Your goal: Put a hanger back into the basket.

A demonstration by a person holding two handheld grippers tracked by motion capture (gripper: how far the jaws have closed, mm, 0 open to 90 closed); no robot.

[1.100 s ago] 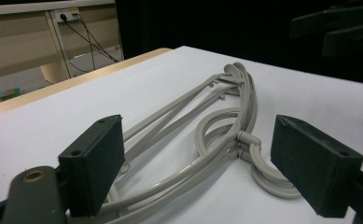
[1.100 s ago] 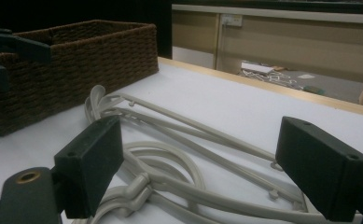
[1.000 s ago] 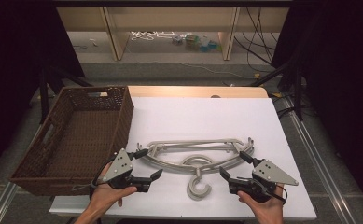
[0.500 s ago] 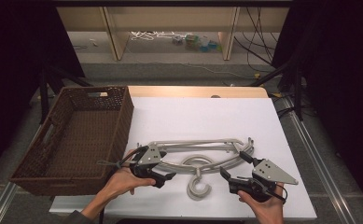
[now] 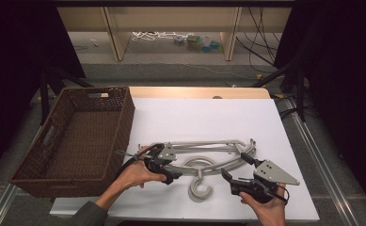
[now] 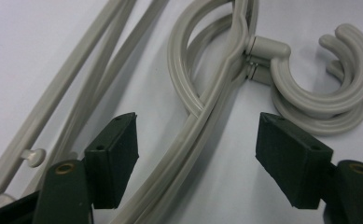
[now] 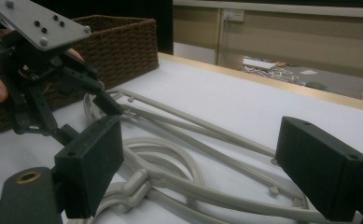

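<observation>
Several grey plastic hangers (image 5: 204, 149) lie stacked on the white table top (image 5: 204, 117), their hooks (image 5: 200, 188) pointing toward the near edge. My left gripper (image 5: 170, 168) is on the stack's left shoulder. Its jaws have just been closing. In the left gripper view a hanger arm (image 6: 188, 140) runs between the pads (image 6: 114, 158) of the left gripper (image 6: 198, 140), with gaps on both sides. My right gripper (image 5: 234, 165) sits open at the stack's right end. In the right gripper view the hangers (image 7: 179, 140) lie beyond its wide-apart jaws (image 7: 198, 154), and the left gripper (image 7: 100, 93) is farther off.
A brown wicker basket (image 5: 124, 122) stands at the table's left, with nothing in it; it also appears at the back in the right gripper view (image 7: 118, 42). Beyond the far table edge, a low shelf holds cables (image 5: 152, 36).
My left gripper has moved right, from the front-left corner of the hangers onto their left shoulder, and its jaws have narrowed around a hanger arm. The right gripper has stayed put.
</observation>
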